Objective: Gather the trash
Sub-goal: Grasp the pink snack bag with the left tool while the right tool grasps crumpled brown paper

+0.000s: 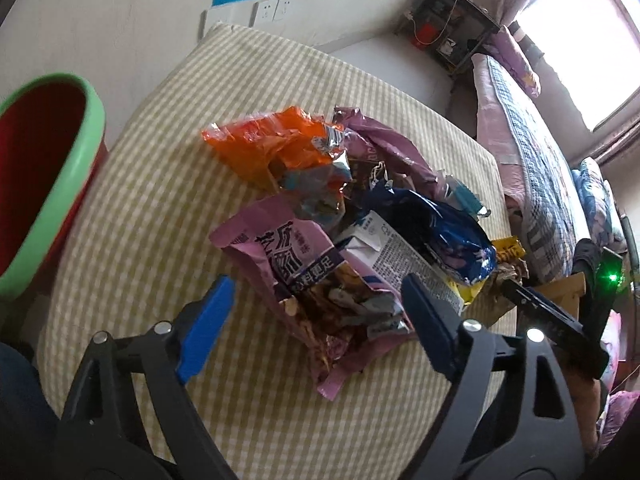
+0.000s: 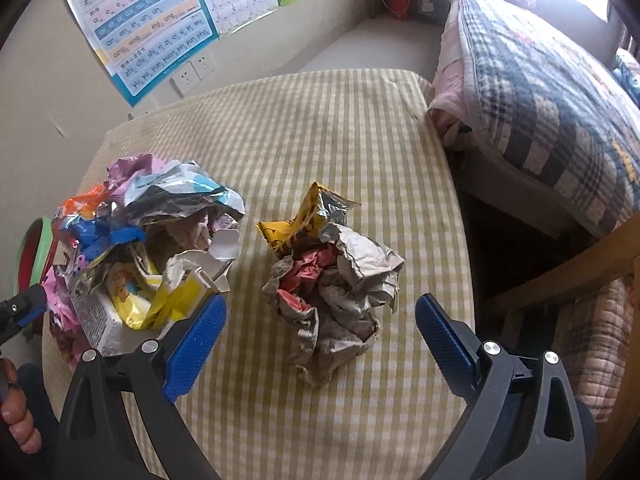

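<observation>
My left gripper point(image 1: 316, 312) hung wide, blue pads either side of the pink snack bag point(image 1: 304, 280) at the near end of the trash pile, pads not pressing it. My right gripper point(image 2: 320, 320) was wide too, straddling the crumpled paper wad point(image 2: 340, 300), nothing gripped.

All of it lay on a table with a yellow checked cloth point(image 1: 160, 200). The left pile was packed tight: orange wrapper point(image 1: 264, 144) at the far end, purple bag point(image 1: 384, 148) right of it, white carton point(image 1: 384, 256) touching the pink bag, dark blue foil bag point(image 1: 444, 232) lying over the carton. That carton sat just beside my left gripper's right finger, crowding the grab. The yellow wrapper point(image 2: 296, 224) touched the far side of the paper wad. The wad stood apart from the pile, cloth showing between them.

The bin point(image 1: 48, 168), red with a green rim, stood at the table's left edge. Only the red inner wall showed, bottom cut off, so contents unreadable.

A bed with a plaid quilt point(image 2: 540, 92) was on the right, a phonics poster point(image 2: 148, 28) on the far wall, a dark shelf point(image 1: 448, 32) in the far corner, its items too small to name. In the right wrist view fingers point(image 2: 20, 420) showed at the lower left edge. Bag print was distorted, unreadable. The window was blown out.
</observation>
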The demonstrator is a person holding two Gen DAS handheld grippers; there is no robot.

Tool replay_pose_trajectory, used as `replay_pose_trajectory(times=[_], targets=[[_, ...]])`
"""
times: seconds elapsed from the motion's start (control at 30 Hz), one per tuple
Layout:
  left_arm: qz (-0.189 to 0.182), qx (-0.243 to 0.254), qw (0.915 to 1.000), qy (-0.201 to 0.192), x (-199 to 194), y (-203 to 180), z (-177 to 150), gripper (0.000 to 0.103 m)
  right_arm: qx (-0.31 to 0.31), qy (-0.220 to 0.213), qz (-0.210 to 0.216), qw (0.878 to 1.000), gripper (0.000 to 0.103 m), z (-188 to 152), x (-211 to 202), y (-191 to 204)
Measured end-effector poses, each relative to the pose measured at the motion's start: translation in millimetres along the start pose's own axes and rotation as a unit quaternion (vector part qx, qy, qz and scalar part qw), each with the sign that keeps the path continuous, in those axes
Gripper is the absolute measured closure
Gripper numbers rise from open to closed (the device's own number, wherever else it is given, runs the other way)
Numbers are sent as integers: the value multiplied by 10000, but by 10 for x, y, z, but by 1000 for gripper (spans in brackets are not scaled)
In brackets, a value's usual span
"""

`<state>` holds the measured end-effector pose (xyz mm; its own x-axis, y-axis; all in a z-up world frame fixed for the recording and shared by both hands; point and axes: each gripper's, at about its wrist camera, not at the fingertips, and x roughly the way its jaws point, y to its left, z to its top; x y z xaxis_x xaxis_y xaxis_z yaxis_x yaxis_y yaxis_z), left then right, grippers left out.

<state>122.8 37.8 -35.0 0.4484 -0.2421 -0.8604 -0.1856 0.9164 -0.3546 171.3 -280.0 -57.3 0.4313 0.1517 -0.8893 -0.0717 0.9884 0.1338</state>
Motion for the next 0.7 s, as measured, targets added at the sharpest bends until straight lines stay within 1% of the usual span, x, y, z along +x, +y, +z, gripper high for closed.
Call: replay_pose_trajectory(times=[0.1, 0.2, 0.23, 0.27, 0.3, 0.33, 0.37, 0.4, 0.43, 0.5, 0.7], targets=[[-132, -95, 9998, 125, 69, 9, -9, 24, 30, 50, -37, 10000, 13, 11, 69, -57], [-293, -64, 9994, 193, 88, -7, -34, 30, 70, 135, 14, 9999, 21, -1, 116, -101], [-331, -42, 9992, 204, 84, -16, -40, 33, 44, 162, 41, 9999, 28, -12, 122, -98], [-353, -25, 9992, 211, 81, -30, -45, 33, 13, 185, 61, 9998, 35, -22, 125, -88], [-371, -6, 9991, 218, 75, -41, -55, 35, -9, 205, 84, 9998, 37, -37, 124, -73], [-392, 4, 9990, 221, 69, -45, -61, 37, -20, 201, 88, 9998, 41, -50, 114, -68], [-411, 10, 9989, 220, 63, -50, -68, 38, -30, 189, 94, 9998, 50, -59, 103, -56], [-436, 12, 9988, 222, 52, -48, -74, 41, -53, 187, 102, 9998, 57, -65, 93, -43], [-451, 19, 9987, 220, 39, -48, -80, 44, -75, 189, 104, 9997, 59, -70, 82, -26], [-465, 52, 9987, 225, 7, -52, -95, 46, -103, 150, 117, 9998, 60, -83, 39, -5], [-469, 105, 9986, 200, -74, -30, -156, 50, -219, 48, 127, 9997, 62, -115, -78, 62]])
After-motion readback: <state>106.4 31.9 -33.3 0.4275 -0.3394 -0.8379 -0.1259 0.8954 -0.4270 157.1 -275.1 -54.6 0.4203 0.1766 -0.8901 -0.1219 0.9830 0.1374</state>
